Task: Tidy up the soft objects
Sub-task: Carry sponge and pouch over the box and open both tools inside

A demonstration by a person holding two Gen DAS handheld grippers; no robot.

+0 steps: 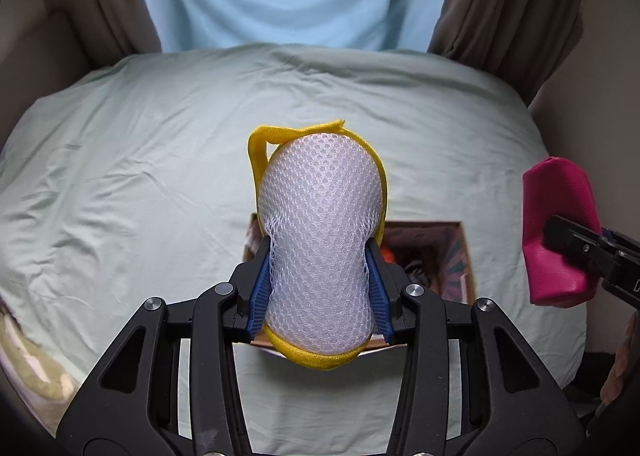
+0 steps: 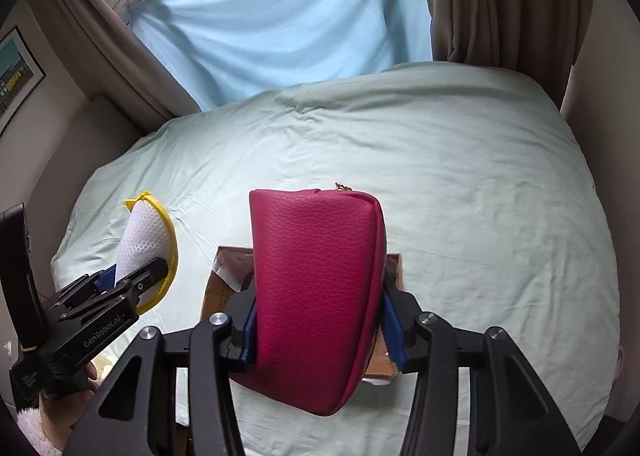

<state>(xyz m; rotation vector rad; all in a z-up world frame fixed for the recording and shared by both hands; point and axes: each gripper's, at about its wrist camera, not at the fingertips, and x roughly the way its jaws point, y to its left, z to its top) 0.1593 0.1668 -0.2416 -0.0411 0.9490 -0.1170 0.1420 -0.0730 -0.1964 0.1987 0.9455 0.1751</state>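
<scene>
Left wrist view, my left tongs [image 1: 320,276] squeezing white mesh yellow-trimmed sponge [image 1: 322,224], right tongs [image 2: 320,330] clamping magenta leather pouch [image 2: 316,292], both above open cardboard box [image 1: 460,256] on pale green bed [image 1: 140,176].

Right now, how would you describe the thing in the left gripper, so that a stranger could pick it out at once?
Over the pale green bed, above an open cardboard box, two grippers each hold one soft thing. The left gripper is shut on a white mesh pouch with yellow trim. The other thing, the pink pouch, is smooth and leather-like, not netted.
</scene>
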